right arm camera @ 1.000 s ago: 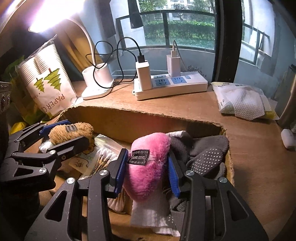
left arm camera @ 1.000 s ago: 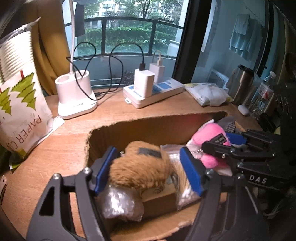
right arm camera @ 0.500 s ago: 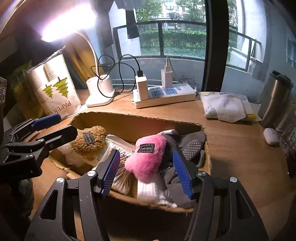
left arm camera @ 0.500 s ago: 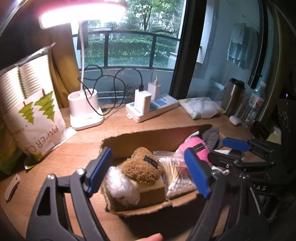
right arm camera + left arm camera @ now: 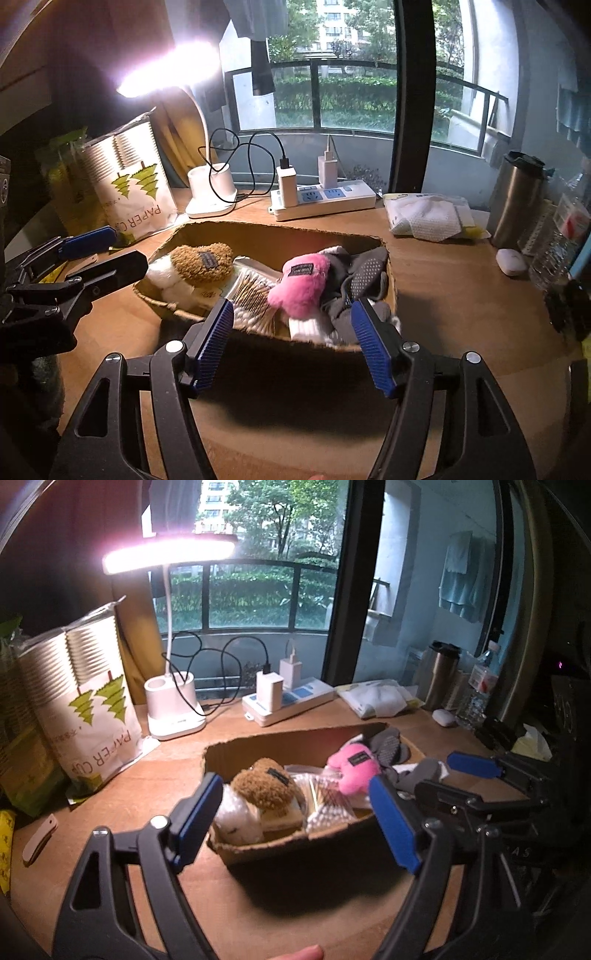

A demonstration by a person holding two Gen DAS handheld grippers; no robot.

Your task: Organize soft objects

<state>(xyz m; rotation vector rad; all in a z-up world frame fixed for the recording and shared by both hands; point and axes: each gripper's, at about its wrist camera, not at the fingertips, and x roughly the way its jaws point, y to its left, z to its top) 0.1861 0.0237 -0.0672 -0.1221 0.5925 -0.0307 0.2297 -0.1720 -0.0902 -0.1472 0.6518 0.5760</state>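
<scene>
My left fingers (image 5: 295, 823) are spread wide and hold nothing, hanging above the near edge of the cardboard box (image 5: 306, 853) on the worktop (image 5: 155, 775). My right fingers (image 5: 295, 343) are wide apart too, empty, over the same box. Inside it the brown plush (image 5: 202, 261) lies at the left on a white bundle (image 5: 166, 278), the pink plush (image 5: 301, 286) sits mid-box touching the grey socks (image 5: 364, 275), with the cotton swabs (image 5: 251, 295) between the two plush toys.

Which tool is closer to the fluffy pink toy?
Right. The right tool hangs open just in front of the pink toy in the cardboard box. The left tool is open in front of the brown toy, farther left.
</scene>
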